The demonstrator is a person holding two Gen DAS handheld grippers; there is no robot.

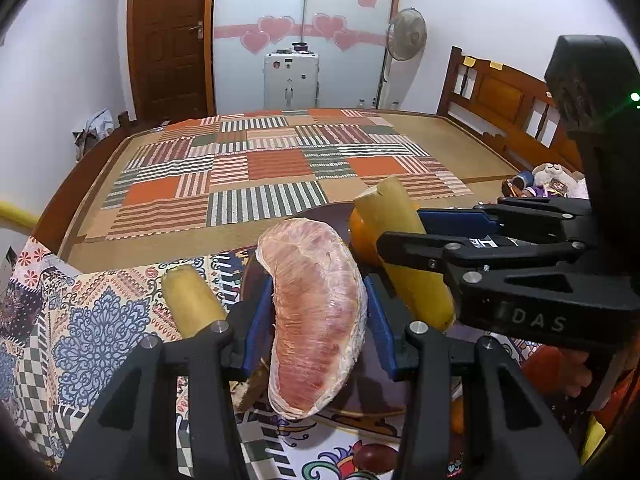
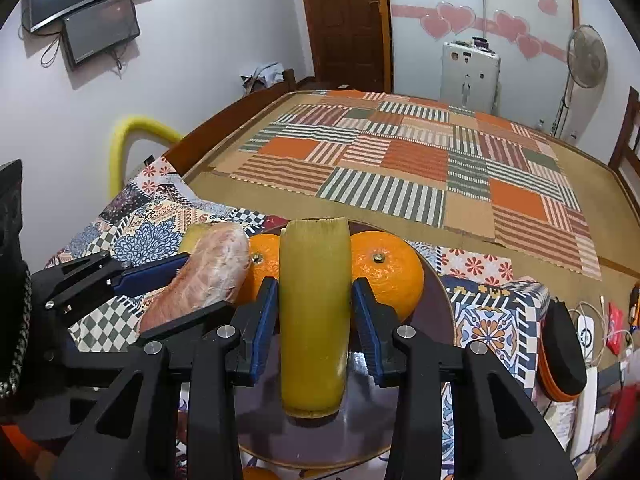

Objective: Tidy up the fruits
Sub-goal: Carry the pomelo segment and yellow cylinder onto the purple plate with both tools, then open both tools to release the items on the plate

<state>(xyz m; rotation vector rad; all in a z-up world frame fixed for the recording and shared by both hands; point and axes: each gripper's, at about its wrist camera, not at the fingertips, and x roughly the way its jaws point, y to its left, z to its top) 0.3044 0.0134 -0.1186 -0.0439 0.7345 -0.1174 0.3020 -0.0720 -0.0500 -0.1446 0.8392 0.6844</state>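
My left gripper [image 1: 320, 328] is shut on a pink pomelo segment [image 1: 316, 320] wrapped in film, held above a dark round plate [image 1: 376, 396]. My right gripper [image 2: 314, 316] is shut on a yellow sugarcane piece [image 2: 314, 312], held upright over the same plate [image 2: 436, 312]. Two oranges [image 2: 390, 268] [image 2: 262, 264] sit on the plate's far side. In the left wrist view the right gripper [image 1: 420, 236] comes in from the right with the cane [image 1: 404, 240]. Another yellow cane piece [image 1: 192, 300] lies on the patterned cloth [image 1: 80, 320] at left. The pomelo also shows in the right wrist view [image 2: 204, 276].
A patterned tablecloth [image 2: 160, 228] covers the near table. Beyond it is a bed with a patchwork mat [image 1: 264, 168]. A dark red fruit [image 1: 376, 456] lies near the plate's front. A black-orange case [image 2: 560, 352] and cables lie at right.
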